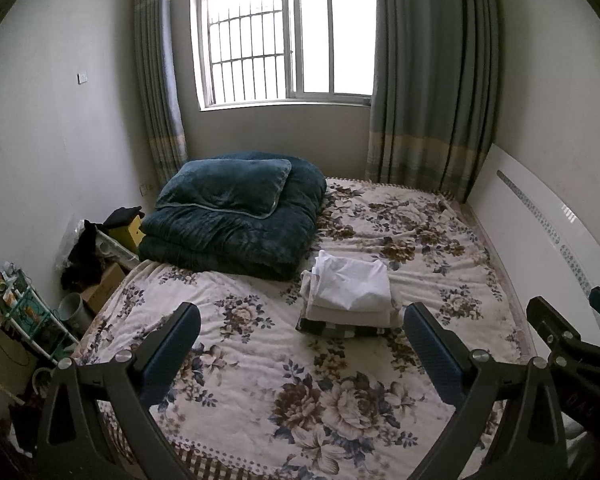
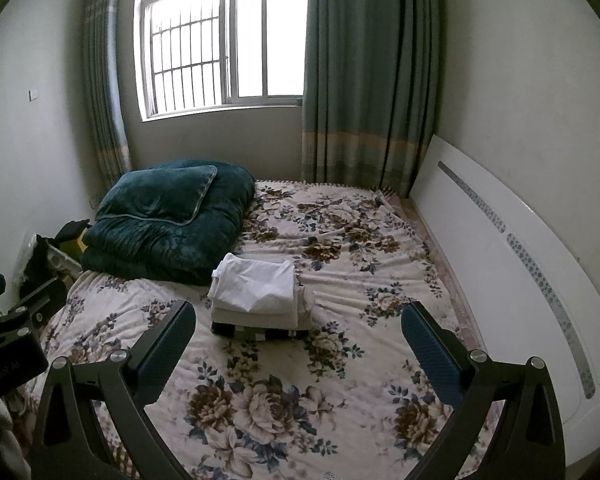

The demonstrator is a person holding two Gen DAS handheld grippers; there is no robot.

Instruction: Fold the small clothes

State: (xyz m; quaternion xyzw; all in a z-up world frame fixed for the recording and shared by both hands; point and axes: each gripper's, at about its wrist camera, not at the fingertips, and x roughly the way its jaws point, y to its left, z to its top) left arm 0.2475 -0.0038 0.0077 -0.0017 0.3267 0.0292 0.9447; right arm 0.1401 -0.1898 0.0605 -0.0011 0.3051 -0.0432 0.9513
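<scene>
A stack of folded small clothes (image 1: 350,294) lies on the floral bedspread (image 1: 260,360), white pieces on top and a dark checked piece at the bottom. It also shows in the right wrist view (image 2: 260,300). My left gripper (image 1: 300,344) is open and empty, held above the bed on the near side of the stack. My right gripper (image 2: 300,344) is open and empty too, also short of the stack. The right gripper's body shows at the right edge of the left wrist view (image 1: 572,344). The left gripper's body shows at the left edge of the right wrist view (image 2: 16,328).
A folded dark green quilt with a pillow (image 1: 236,216) sits at the far left of the bed. A white headboard (image 1: 548,240) runs along the right. Boxes, a bin and a rack (image 1: 40,312) crowd the floor on the left. A window with curtains (image 1: 288,36) is behind.
</scene>
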